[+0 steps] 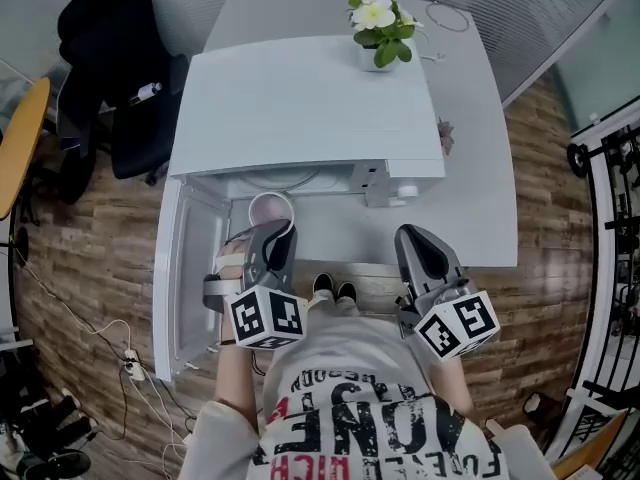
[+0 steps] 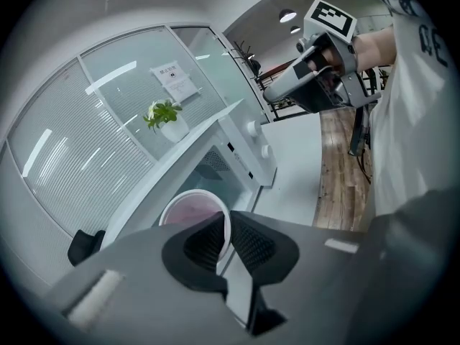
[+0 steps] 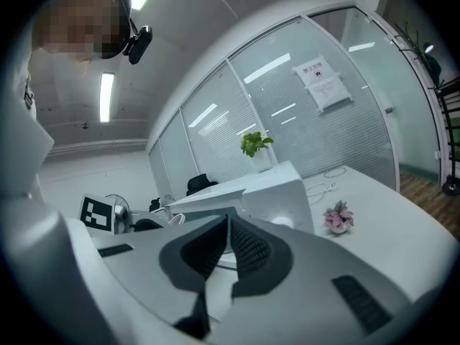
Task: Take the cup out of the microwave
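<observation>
Bench point(image 1: 480, 178), white and broad, carries a white microwave point(image 1: 310, 103) that fills much of its top. The microwave's door point(image 1: 190, 268) is swung wide open on the microwave's left side and juts out past the bench's front edge. Left of the microwave, off the bench, stands a black office chair point(image 1: 110, 78) with dark clothing draped on it.

In front of the microwave stands the person, with one hand-held gripper in each hand. The left hand-held gripper point(image 1: 279, 231) reaches toward the microwave's open front with its jaws clamped on the rim of the cup point(image 1: 268, 208): one pad sits inside the cup and the other outside, with the wall pinched between them. The right hand-held gripper point(image 1: 416, 236) hangs in front of the microwave's right end, by its control panel. Its jaws are closed together with nothing between them.

On top of the microwave, toward its back right corner, sits a potted plant point(image 1: 382, 23) with white blossoms. The cup is white with a pinkish inside and sits at the mouth of the microwave's cavity, near the hinge side. Just right of the microwave a small pink flower point(image 1: 445, 134) rests on the bench.
</observation>
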The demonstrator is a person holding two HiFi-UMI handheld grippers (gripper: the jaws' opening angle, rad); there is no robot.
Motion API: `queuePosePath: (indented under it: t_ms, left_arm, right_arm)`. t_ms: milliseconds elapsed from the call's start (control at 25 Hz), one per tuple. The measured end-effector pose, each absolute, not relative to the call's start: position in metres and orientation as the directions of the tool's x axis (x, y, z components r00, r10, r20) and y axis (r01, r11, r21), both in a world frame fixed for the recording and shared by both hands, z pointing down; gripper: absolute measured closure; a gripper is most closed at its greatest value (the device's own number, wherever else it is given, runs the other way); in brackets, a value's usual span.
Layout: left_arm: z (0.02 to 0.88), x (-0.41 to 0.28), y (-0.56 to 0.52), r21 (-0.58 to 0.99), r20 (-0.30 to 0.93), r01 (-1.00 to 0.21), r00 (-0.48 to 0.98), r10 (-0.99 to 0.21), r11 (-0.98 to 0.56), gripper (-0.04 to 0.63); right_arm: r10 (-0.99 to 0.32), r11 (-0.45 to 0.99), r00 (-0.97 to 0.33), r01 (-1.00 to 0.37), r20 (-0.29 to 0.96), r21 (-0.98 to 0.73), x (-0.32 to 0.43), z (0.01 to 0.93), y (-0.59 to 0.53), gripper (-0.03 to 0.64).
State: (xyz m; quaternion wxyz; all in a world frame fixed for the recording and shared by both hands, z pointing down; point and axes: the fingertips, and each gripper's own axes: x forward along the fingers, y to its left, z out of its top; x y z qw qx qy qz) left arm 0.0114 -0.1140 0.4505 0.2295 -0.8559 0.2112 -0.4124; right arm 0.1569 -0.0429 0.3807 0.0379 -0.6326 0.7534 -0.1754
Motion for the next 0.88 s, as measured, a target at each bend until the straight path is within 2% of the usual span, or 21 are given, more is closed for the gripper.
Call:
queuePosePath:
  t_ms: [880]
  left_arm:
    - [0.441, -0.017, -0.057, -0.551, 0.554, -0.310, 0.558, -0.618, -0.775, 0.558]
  right_arm:
    - [-0.941, 0.243, -0.300, -0.922, 0.160, -0.302, 0.137, 0.386, -0.021, 0.595]
